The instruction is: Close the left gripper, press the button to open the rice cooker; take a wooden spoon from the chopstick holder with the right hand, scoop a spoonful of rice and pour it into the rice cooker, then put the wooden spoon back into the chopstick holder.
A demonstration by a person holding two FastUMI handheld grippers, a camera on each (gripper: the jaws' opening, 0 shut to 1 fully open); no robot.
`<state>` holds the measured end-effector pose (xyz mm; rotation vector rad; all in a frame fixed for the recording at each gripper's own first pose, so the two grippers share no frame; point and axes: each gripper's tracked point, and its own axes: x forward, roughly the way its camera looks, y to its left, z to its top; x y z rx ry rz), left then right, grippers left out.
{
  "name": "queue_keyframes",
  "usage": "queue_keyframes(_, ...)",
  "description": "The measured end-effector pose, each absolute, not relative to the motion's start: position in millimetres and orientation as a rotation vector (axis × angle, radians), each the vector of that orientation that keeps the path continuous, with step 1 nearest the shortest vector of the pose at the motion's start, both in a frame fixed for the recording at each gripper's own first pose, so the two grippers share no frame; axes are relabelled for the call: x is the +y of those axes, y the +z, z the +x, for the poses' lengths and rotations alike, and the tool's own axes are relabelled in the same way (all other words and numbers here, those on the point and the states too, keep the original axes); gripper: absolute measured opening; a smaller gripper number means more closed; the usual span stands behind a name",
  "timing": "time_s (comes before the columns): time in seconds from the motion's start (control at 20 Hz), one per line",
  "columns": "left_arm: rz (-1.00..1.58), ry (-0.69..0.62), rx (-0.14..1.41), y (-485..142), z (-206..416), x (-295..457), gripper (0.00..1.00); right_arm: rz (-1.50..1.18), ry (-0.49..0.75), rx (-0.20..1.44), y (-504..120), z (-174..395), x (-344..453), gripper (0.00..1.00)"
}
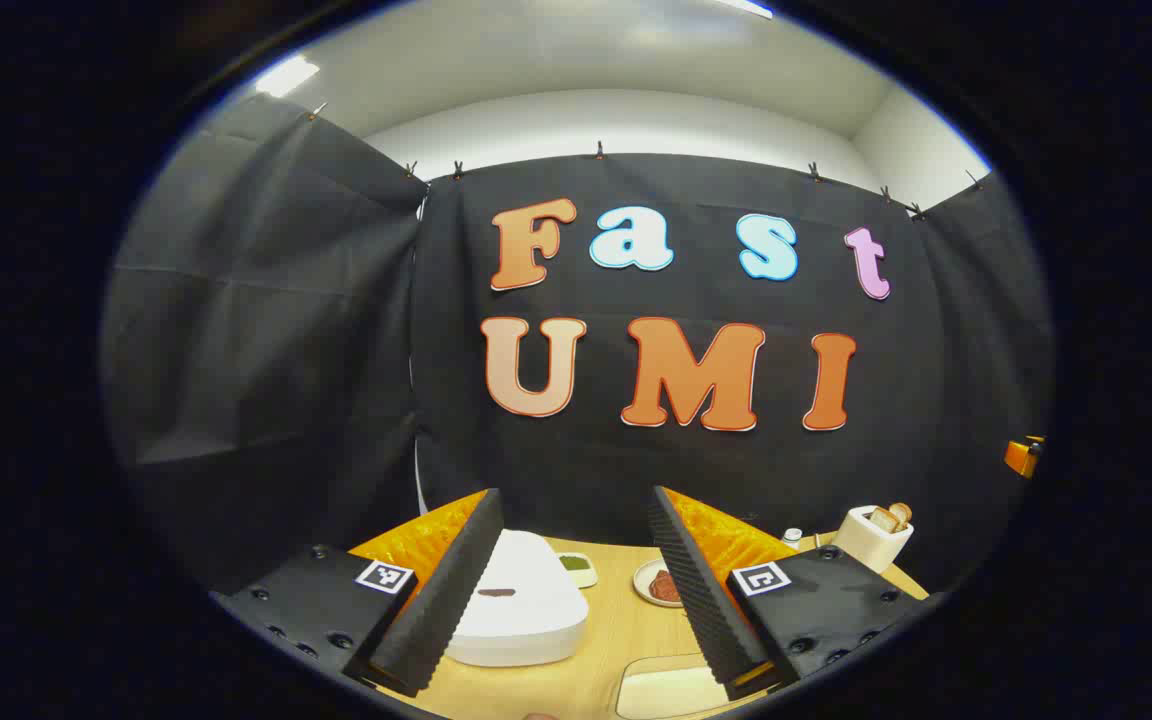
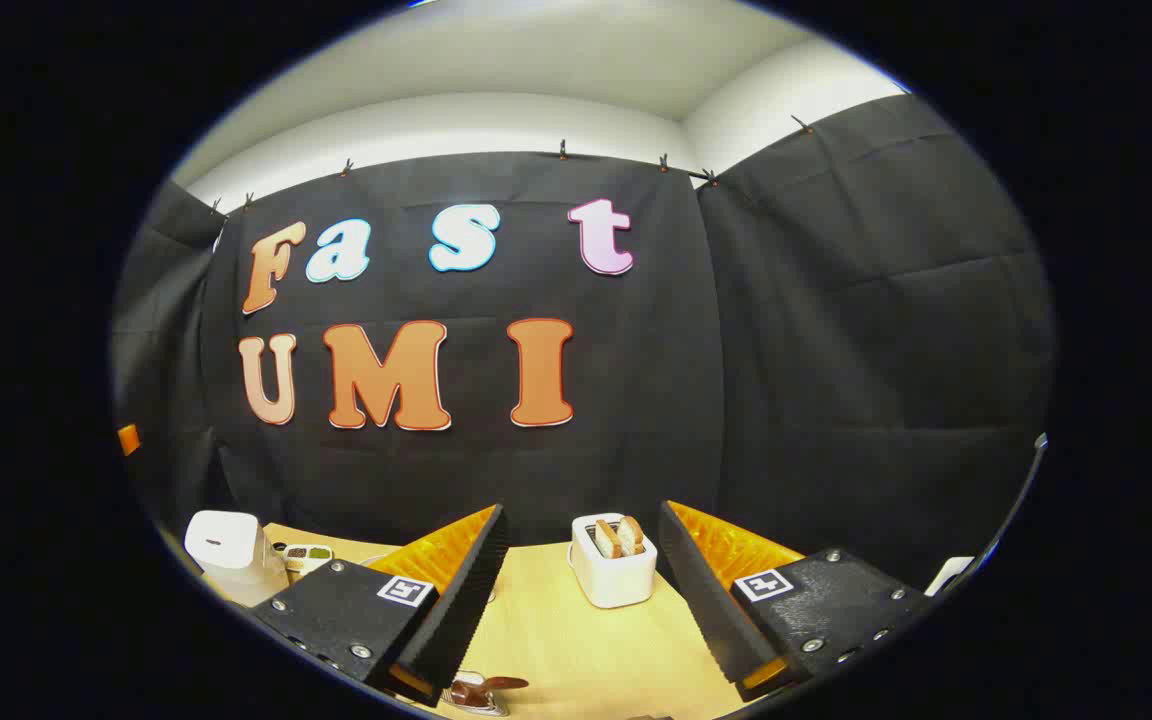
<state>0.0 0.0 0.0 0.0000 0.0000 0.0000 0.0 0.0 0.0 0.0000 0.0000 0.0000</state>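
Left gripper view: left gripper (image 1: 576, 580) open over rice cooker (image 1: 516, 600), lid down; should shut jaws, then press btn squarely.

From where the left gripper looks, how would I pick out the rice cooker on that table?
Start at the wooden table below the black cloth wall. Between the left gripper's two open fingers, toward the left one, sits the rice cooker, a smooth white rounded box with its lid down. Unlike the white toaster far right, it has no bread sticking out, just a small dark mark on top.
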Motion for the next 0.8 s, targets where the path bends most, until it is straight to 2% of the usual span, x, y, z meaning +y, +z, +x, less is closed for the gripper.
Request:
queue_keyframes(0.05, -0.007, -0.007, 0.001, 0.9, -1.4, 8.8, 1.00, -0.008, -0.002, -0.005, 1.8, -5.3, 9.8, 0.89)
queue_keyframes(0.15, 0.013, -0.013, 0.004, 0.0, -3.9, 28.9, 1.00, -0.011, 0.005, -0.012, 0.8, -18.1, 28.1, 0.89)
queue_keyframes(0.2, 0.026, -0.008, 0.006, -0.6, -4.1, 40.6, 0.97, -0.013, 0.008, -0.006, -2.1, -24.0, 37.1, 0.94)
queue_keyframes(0.35, 0.048, -0.008, 0.008, 0.1, -7.0, 65.7, 1.00, -0.030, 0.006, 0.010, -12.6, -39.9, 53.8, 1.00)
queue_keyframes(0.45, 0.055, -0.004, 0.006, -0.3, -10.1, 79.9, 1.00, -0.029, 0.013, 0.016, -14.2, -49.7, 64.9, 0.94)
queue_keyframes(0.6, 0.050, -0.002, 0.008, 0.4, -10.0, 95.5, 0.97, -0.029, 0.012, 0.013, -13.1, -60.2, 75.2, 0.94)
queue_keyframes(0.8, 0.043, -0.025, 0.005, 3.4, -10.2, 103.0, 1.00, -0.045, 0.016, 0.009, -10.6, -68.4, 84.1, 0.94)
